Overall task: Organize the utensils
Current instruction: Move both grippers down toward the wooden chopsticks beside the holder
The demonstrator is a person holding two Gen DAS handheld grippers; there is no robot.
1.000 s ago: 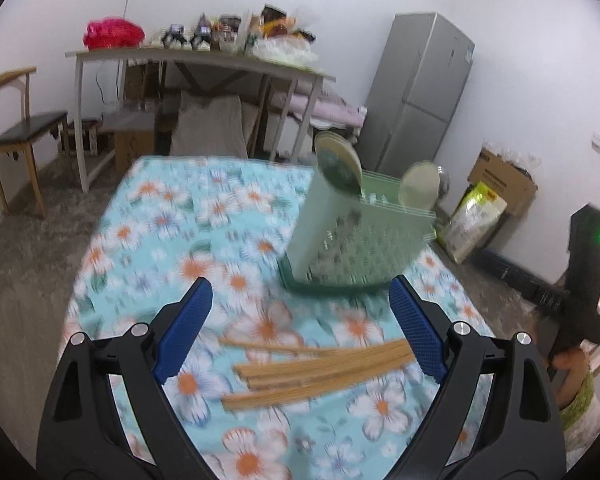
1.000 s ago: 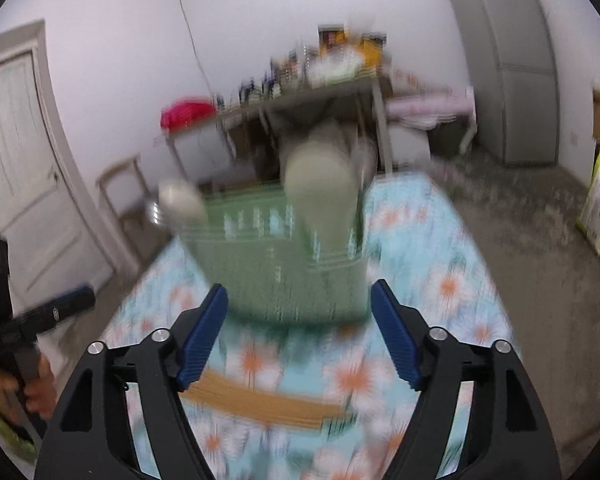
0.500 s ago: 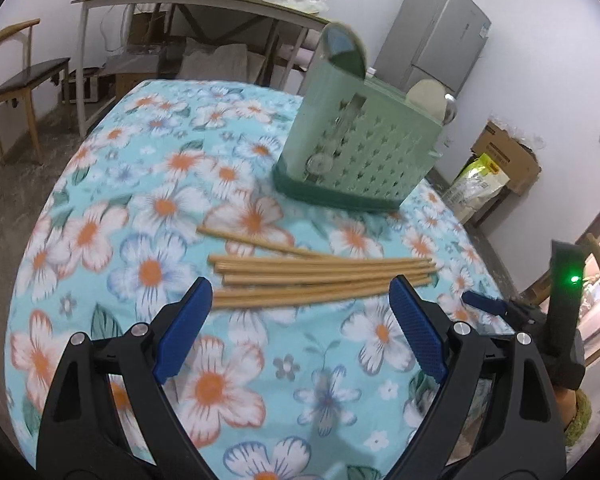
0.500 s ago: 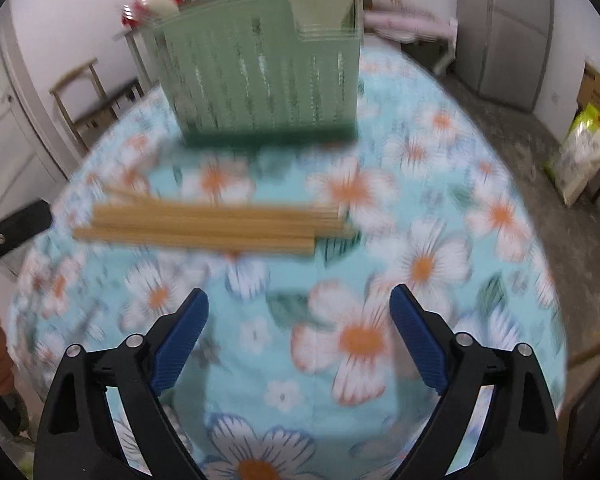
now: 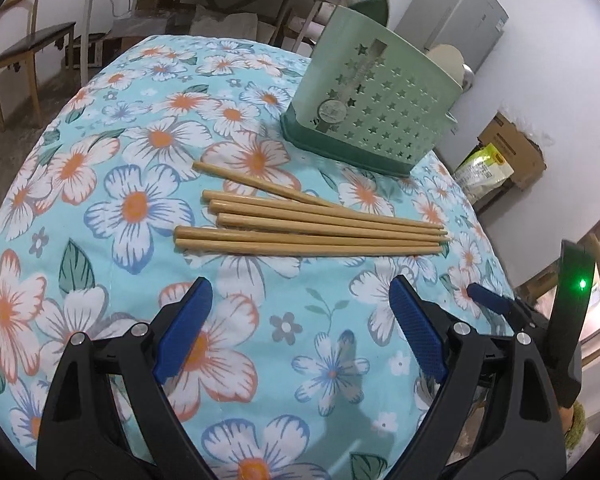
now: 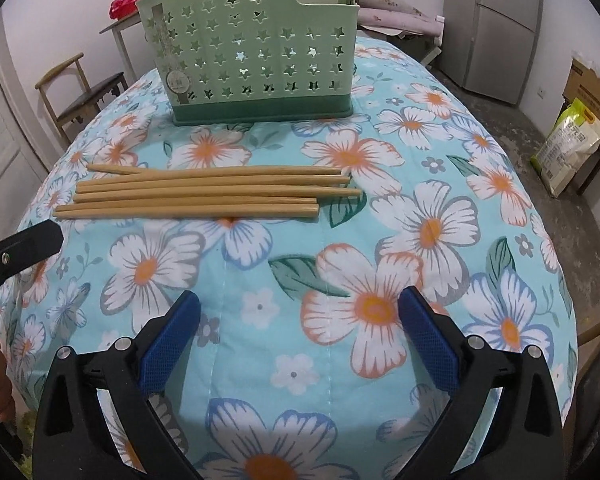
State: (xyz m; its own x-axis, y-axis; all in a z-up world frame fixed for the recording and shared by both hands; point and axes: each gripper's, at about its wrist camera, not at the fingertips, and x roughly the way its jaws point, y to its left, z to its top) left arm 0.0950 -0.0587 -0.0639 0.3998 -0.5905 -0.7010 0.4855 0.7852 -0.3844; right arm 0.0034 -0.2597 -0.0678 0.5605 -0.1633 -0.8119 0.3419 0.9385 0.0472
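You are at the approach: nothing is picked up yet. Six wooden chopsticks (image 6: 204,194) lie loose in a rough bundle on the flowered worktop (image 6: 380,264), just in front of the green star-punched utensil caddy (image 6: 256,56), which already holds spoons. Your right tongs (image 6: 299,330) have just been opening and stand wide with nothing between them; your left tongs (image 5: 300,320) are wide and empty too, both short of the chopsticks. Next, I judge, you bring one pair of tongs across the bundle, close on a few sticks and lift them into the caddy. Nothing lies between tongs and chopsticks, though the two tongs flank the bundle closely and could crowd each other, and the sticks may roll on the soft cloth
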